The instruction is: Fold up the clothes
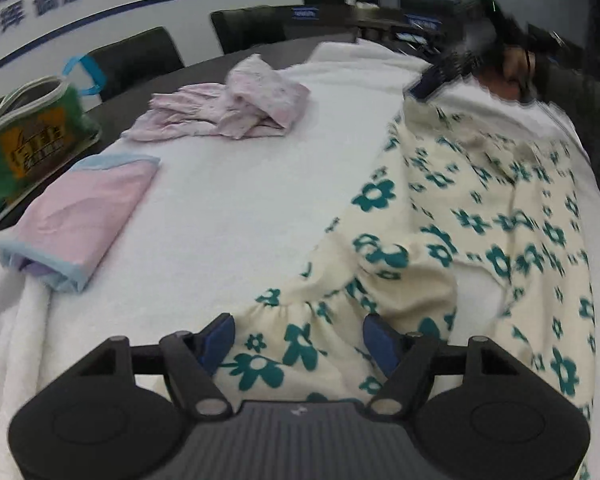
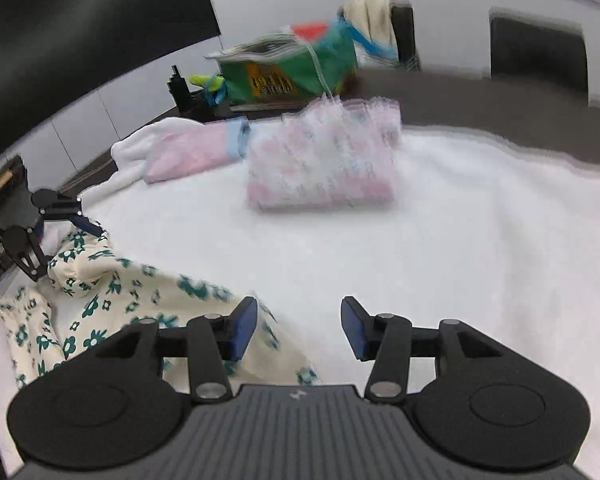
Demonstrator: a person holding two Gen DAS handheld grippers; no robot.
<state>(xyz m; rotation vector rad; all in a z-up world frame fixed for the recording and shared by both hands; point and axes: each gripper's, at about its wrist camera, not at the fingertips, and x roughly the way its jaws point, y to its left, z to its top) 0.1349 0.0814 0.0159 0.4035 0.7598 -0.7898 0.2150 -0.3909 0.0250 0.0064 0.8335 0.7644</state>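
A cream garment with teal flowers [image 1: 480,216] lies spread on the white towel-covered table [image 1: 240,184]. My left gripper [image 1: 300,340] has wide-apart jaws with a gathered cuff of the garment lying between them. In the right wrist view the left gripper [image 2: 60,224] sits at a raised bunch of the same garment [image 2: 112,292]. My right gripper [image 2: 299,328] is open and empty just above the towel, its left finger over the garment's edge. It shows blurred at the garment's far end in the left wrist view [image 1: 440,76].
A folded pink piece with blue trim [image 1: 80,216] and a pink floral garment [image 1: 236,108] lie on the towel. A green bag [image 1: 28,148] stands on the dark table edge. Dark chairs [image 1: 140,56] stand behind.
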